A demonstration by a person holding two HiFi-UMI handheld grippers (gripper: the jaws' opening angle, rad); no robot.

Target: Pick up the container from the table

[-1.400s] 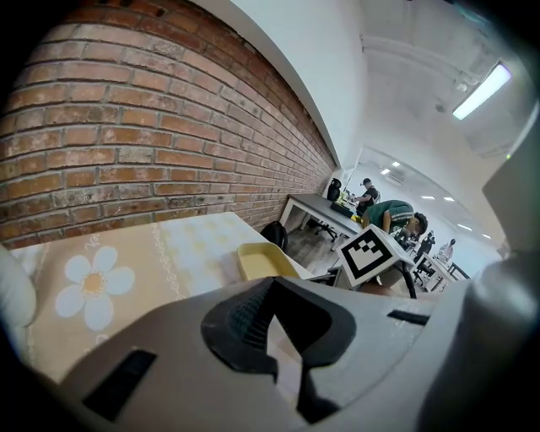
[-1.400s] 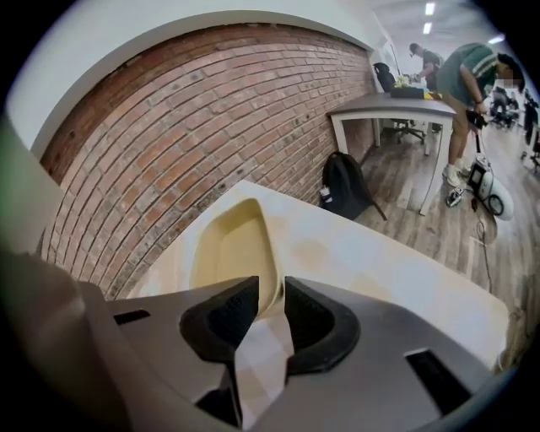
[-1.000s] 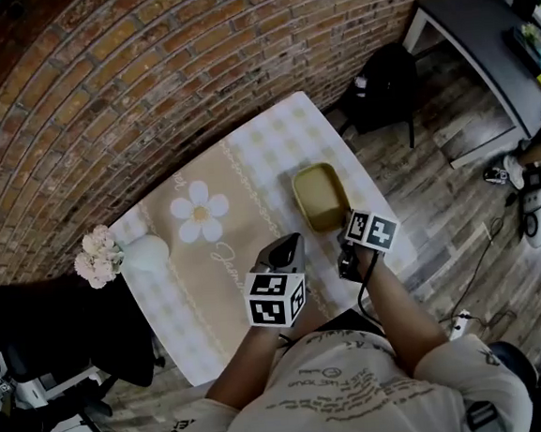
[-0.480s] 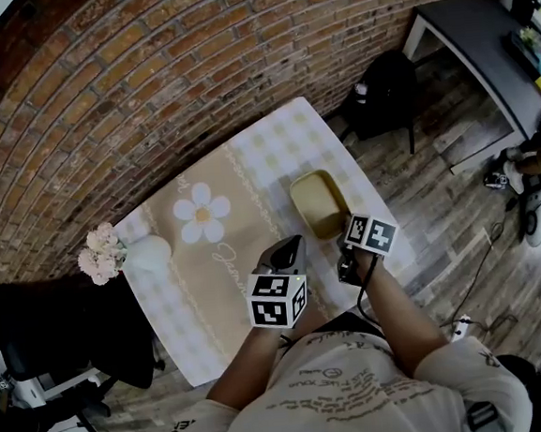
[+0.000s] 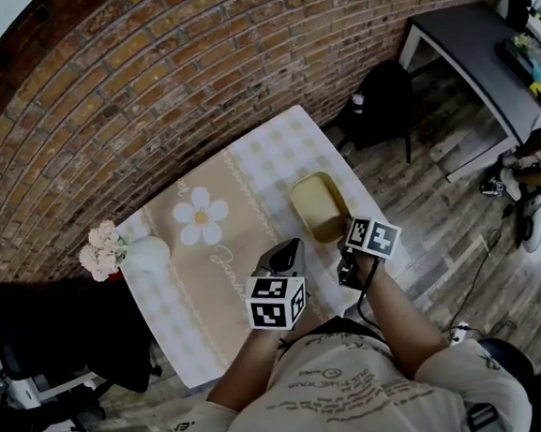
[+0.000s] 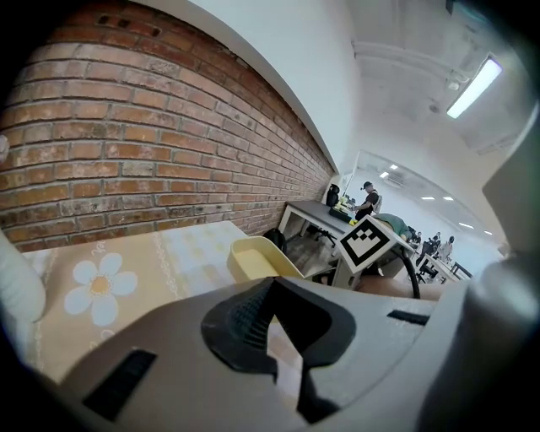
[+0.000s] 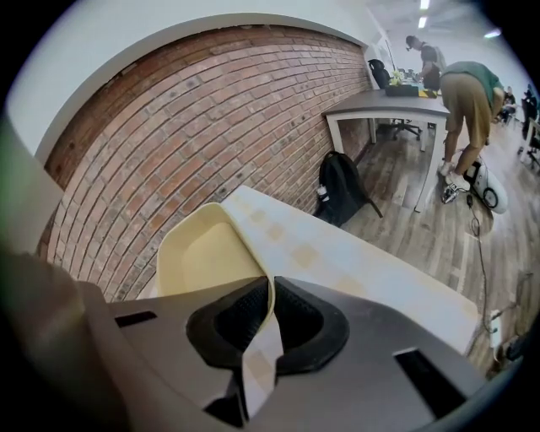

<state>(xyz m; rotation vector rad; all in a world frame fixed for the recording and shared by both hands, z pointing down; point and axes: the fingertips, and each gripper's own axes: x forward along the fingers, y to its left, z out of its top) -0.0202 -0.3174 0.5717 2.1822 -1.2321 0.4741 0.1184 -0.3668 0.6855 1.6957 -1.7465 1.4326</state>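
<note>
A pale yellow container (image 5: 317,206) sits near the right edge of the table (image 5: 193,302), which has a checked cloth with a daisy print. In the right gripper view my right gripper (image 7: 270,279) is shut on the near rim of the container (image 7: 207,253), and the rim passes between the two pads. In the head view its marker cube hides the jaws. My left gripper (image 5: 288,252) hovers over the cloth just left of the container (image 6: 253,257). Its jaws (image 6: 275,279) are shut with nothing between them.
A white vase of pink flowers (image 5: 121,255) stands at the table's left end. A black chair (image 5: 65,341) is beyond it. A black backpack (image 5: 382,97), a dark desk (image 5: 481,41) and a person (image 5: 538,154) are on the wooden floor to the right.
Both grippers stay about where they were. The container has shifted very slightly in the head view while held at its rim.
</note>
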